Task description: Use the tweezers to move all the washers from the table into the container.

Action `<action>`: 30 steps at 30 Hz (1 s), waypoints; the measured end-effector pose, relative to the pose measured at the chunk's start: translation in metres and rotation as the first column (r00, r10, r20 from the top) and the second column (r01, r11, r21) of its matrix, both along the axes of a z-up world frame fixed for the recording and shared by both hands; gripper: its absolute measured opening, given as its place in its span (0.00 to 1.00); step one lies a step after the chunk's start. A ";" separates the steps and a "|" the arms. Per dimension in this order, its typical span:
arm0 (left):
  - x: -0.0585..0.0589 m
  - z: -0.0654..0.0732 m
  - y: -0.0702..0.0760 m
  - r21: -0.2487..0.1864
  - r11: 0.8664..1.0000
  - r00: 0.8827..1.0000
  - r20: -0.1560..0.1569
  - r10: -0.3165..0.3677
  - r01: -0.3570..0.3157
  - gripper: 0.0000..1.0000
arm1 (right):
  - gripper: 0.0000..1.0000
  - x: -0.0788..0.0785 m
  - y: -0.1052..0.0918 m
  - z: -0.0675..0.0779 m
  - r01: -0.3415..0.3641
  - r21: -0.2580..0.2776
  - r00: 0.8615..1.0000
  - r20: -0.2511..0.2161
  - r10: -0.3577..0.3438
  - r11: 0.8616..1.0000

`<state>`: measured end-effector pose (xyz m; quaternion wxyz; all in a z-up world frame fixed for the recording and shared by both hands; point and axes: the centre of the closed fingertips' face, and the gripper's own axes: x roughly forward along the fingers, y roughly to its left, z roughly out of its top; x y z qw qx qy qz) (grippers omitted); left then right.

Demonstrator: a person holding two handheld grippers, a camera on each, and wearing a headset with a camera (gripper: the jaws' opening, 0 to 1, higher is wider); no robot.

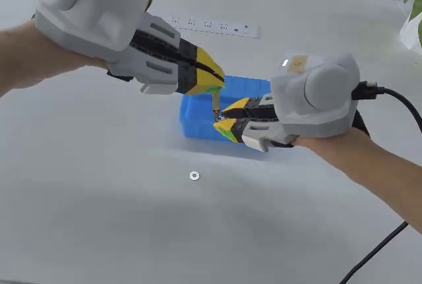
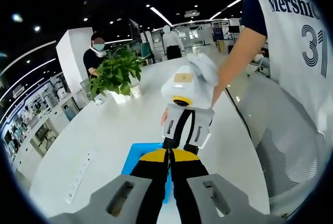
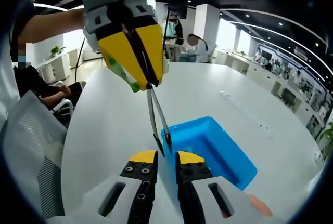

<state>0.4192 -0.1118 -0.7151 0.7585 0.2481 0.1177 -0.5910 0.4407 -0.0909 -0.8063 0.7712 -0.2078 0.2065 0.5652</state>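
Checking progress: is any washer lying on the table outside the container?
Yes, one washer lies on the bare table, in front of the container.

— What do the grippers look like?
— They're alike. The left gripper (image 1: 214, 81) and the right gripper (image 1: 225, 123) have rounded white housings, grey slotted mounts and black fingers (image 3: 141, 182) with small screws and yellow tips edged green. A black cable (image 1: 382, 90) runs from the right one.
— Clothing?
— White jersey (image 2: 283, 57), dark short sleeve (image 2: 253, 13), navy "31".
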 end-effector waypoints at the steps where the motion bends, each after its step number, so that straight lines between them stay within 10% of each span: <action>1: -0.004 -0.001 0.000 0.000 1.000 1.000 -0.005 -0.002 0.002 0.05 | 0.15 -0.002 0.000 -0.001 -0.001 0.002 1.000 0.001 0.001 1.000; 30: -0.049 -0.045 0.015 -0.021 0.999 0.993 -0.117 0.034 -0.037 0.05 | 0.17 -0.058 0.020 -0.040 -0.085 -0.012 0.993 -0.079 0.084 0.996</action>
